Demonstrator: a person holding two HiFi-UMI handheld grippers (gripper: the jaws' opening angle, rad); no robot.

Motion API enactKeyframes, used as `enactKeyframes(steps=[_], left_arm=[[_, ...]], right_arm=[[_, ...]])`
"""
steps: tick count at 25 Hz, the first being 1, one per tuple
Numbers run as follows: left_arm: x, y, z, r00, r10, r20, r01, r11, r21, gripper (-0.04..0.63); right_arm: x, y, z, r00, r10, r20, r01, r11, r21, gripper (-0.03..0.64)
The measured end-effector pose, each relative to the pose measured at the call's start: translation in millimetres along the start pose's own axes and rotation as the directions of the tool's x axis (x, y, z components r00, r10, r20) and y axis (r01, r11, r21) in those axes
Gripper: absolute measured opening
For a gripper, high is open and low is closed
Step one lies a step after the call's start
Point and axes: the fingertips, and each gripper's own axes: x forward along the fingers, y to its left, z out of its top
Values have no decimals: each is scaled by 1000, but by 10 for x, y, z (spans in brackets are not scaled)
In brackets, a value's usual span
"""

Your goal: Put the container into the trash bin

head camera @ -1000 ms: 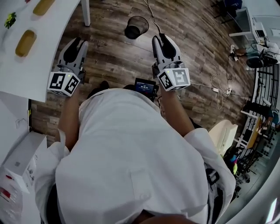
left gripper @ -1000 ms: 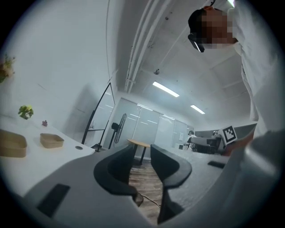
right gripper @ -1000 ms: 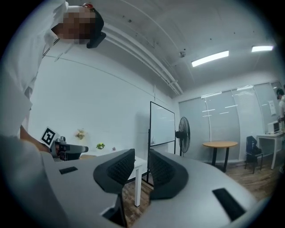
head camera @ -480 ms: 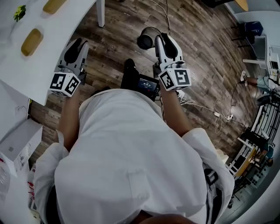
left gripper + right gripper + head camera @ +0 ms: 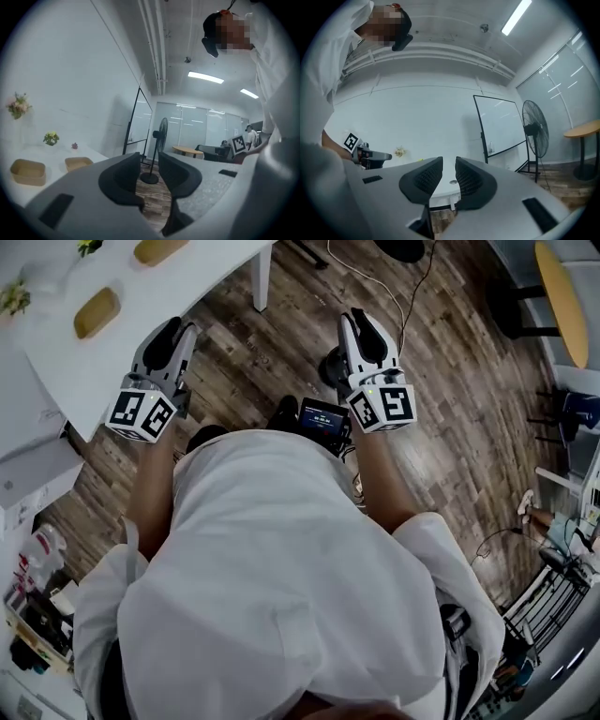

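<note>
At the far left of the head view, a white table (image 5: 202, 268) fills the upper left corner. Two tan containers sit on it. One container (image 5: 97, 312) is near the left edge of the frame. The other container (image 5: 157, 249) is at the top edge, a bit to the right. Small plants (image 5: 14, 296) stand near them. Nothing touches the containers, and they are well apart from both grippers.

Next comes the left gripper (image 5: 178, 331), held out over the table's edge and pointing toward the top of the frame. In the left gripper view its jaws are spread apart and hold nothing. Only wood floor and a standing fan (image 5: 159, 136) show in the gap. The two containers sit at the lower left of that view, away from the jaws.

In the middle, a small screen (image 5: 323, 416) sits just above the person's white shirt (image 5: 281, 587).

To the right is the right gripper (image 5: 364, 317), over the wood floor (image 5: 441, 409). Its jaws are a little apart with nothing between them. A dark round thing (image 5: 330, 367) peeks out just left of it. Too little shows to tell if it is the trash bin.

At the upper right is a yellow table (image 5: 562, 296).
</note>
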Motion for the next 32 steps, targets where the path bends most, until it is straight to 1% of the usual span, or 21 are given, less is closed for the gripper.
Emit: enactKeyframes(steps=[3,6,8,12,15,18,22,26,28,30,32], left_arm=[[80,30,116,997,77,23,-77,997,9,126],[56,112,179,986,163,44,-164,986,6,126],[9,191,202,977,208,43,-208,978,5,126],[-50,409,194,959,283,8,-282,959,-21,126],[-12,621,155,947,322,-20,-323,945,-51,127],[48,924,114,933,356,-46,-359,930,-84,126],[168,1481,64,921,378,-95,-389,911,-138,127],[272,2104,16,915,375,-150,-400,894,-201,127],[386,2425,-19,911,365,-193,-404,887,-225,128],[529,2731,-76,909,339,-241,-399,875,-274,130],[674,3028,-111,911,312,-269,-392,860,-327,140]], right_arm=[[200,-214,9,998,70,0,-70,998,5,104],[429,-354,-23,991,137,1,-137,991,12,104],[578,-391,-51,986,166,3,-166,986,24,103],[817,-394,-148,977,212,0,-211,976,54,100],[990,-425,-214,971,238,-17,-236,970,59,98],[1198,-487,-308,967,250,-40,-247,967,62,95],[1597,-536,-386,960,267,-78,-266,964,33,94],[2089,-558,-308,961,263,-82,-264,964,-1,92],[2337,-587,-233,964,256,-74,-258,966,-15,92],[2571,-609,-178,966,248,-70,-250,968,-28,92],[2797,-630,-168,970,234,-69,-237,971,-34,92]])
